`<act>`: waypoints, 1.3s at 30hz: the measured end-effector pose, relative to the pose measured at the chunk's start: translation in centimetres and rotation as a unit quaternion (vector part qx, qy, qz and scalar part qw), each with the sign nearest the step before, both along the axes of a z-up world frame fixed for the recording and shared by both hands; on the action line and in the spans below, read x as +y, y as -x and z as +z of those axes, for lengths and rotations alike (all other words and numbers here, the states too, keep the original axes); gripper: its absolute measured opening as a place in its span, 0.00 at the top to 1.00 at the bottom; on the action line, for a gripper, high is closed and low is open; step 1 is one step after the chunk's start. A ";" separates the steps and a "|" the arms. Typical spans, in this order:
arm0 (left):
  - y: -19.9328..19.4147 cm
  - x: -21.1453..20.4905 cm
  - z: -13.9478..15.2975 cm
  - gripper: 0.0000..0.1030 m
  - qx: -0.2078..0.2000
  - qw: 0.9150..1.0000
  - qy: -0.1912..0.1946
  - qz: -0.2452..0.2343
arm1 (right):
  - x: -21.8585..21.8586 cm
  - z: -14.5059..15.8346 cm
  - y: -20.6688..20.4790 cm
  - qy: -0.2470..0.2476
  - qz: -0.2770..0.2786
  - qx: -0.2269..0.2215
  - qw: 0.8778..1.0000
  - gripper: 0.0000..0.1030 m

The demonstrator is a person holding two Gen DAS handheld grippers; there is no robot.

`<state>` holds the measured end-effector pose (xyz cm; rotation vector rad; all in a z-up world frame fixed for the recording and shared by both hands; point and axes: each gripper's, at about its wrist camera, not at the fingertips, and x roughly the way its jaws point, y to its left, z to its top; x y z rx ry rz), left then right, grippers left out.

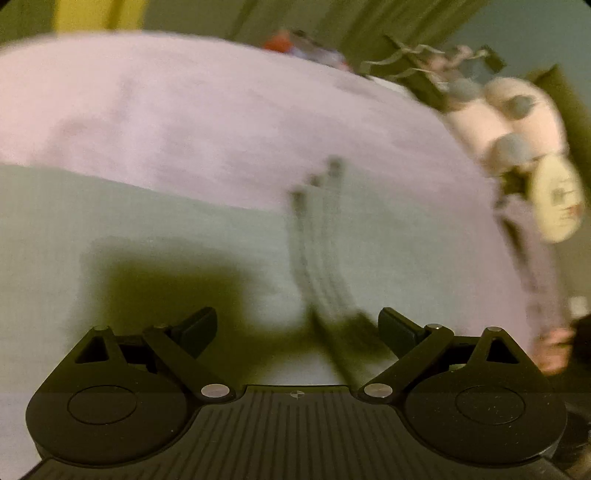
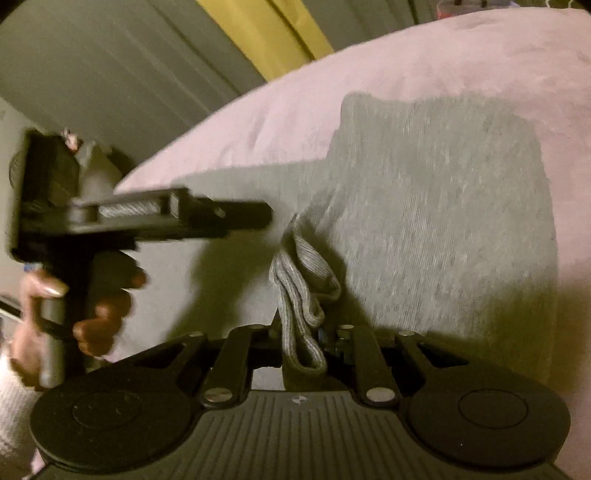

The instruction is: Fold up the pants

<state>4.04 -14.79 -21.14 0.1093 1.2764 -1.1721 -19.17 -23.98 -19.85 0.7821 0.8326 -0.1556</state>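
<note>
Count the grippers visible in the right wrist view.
2. The right gripper sits at the bottom, clamped on bunched grey pants; the left gripper reaches in from the left, over the pants.

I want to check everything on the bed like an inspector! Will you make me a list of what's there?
Surface: pink blanket covering the bed.
Job's things: grey pants lying on the blanket, with a bunched ribbed edge.
Clutter: plush toy and a round face-printed item at the bed's edge; blurred.
Grippers: left tool open, nothing between its fingers; right tool shut on the ribbed edge.
Cables: nothing seen.
Surroundings: grey curtain, yellow wall strip, a hand holding the left tool's handle.
</note>
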 end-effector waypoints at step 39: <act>-6.6 7.1 -1.7 0.80 0.027 0.998 -0.015 0.052 | 7.1 0.8 -11.0 0.026 0.217 0.037 0.975 0.86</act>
